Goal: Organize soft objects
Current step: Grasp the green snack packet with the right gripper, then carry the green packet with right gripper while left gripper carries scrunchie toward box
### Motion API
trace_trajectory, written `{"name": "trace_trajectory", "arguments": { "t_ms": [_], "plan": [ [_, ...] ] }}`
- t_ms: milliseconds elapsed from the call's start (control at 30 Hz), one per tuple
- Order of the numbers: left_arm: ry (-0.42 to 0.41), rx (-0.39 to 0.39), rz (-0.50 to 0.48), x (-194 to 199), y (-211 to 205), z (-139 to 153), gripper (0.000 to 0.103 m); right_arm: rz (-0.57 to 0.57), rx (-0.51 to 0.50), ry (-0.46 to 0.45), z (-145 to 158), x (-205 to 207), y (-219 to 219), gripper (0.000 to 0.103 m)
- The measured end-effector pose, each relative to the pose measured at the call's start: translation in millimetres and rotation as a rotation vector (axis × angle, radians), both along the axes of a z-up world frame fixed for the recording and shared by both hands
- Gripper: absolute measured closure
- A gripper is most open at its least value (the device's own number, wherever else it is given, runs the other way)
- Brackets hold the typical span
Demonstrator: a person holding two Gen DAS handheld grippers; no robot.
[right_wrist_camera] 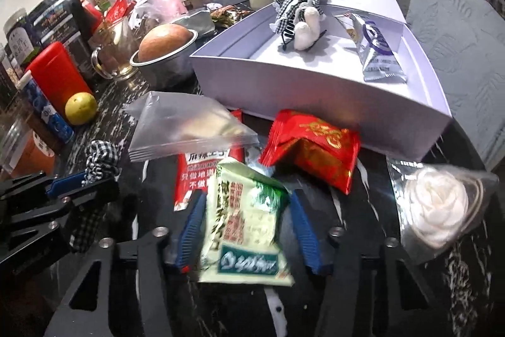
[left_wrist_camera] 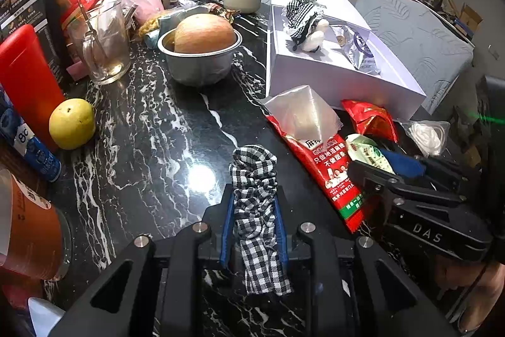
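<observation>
Left gripper (left_wrist_camera: 254,210) clamped tight on a checked cloth (left_wrist_camera: 257,210), held just above the black marbled table (left_wrist_camera: 151,122). Right gripper (right_wrist_camera: 247,229) with a green snack packet (right_wrist_camera: 243,226) between its blue fingers (right_wrist_camera: 304,232); pressing or merely bracketing, cannot tell through the blur. Beyond, a white box (right_wrist_camera: 315,90) on the table, holding a small checked doll (right_wrist_camera: 298,11) and a silver packet (right_wrist_camera: 375,49).
</observation>
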State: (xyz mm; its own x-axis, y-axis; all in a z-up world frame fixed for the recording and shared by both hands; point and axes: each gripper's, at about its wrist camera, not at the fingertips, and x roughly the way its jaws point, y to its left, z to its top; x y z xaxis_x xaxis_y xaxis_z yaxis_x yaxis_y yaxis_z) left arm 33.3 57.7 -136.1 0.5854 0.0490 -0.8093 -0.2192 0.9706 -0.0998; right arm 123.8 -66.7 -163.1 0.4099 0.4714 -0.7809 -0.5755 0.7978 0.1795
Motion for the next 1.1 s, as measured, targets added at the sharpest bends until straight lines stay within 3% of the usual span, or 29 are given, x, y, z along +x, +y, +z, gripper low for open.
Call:
{"name": "trace_trajectory", "arguments": {
  "t_ms": [200, 800, 1100],
  "plan": [
    [-0.016, 0.003, -0.024, -4.4, -9.3, 6.5, 0.081, -0.035, 0.023, 0.026, 0.6, -9.0, -18.5, 0.069],
    [-0.039, -0.024, -0.179, -16.4, -68.0, 16.4, 0.081, -0.204, 0.059, 0.054, 3.2, -57.3, -103.7, 0.069],
    [-0.031, -0.051, -0.266, -22.4, -96.0, 17.8, 0.081, -0.207, 0.104, 0.039, 13.7, -82.1, -120.0, 0.069]
  ]
}}
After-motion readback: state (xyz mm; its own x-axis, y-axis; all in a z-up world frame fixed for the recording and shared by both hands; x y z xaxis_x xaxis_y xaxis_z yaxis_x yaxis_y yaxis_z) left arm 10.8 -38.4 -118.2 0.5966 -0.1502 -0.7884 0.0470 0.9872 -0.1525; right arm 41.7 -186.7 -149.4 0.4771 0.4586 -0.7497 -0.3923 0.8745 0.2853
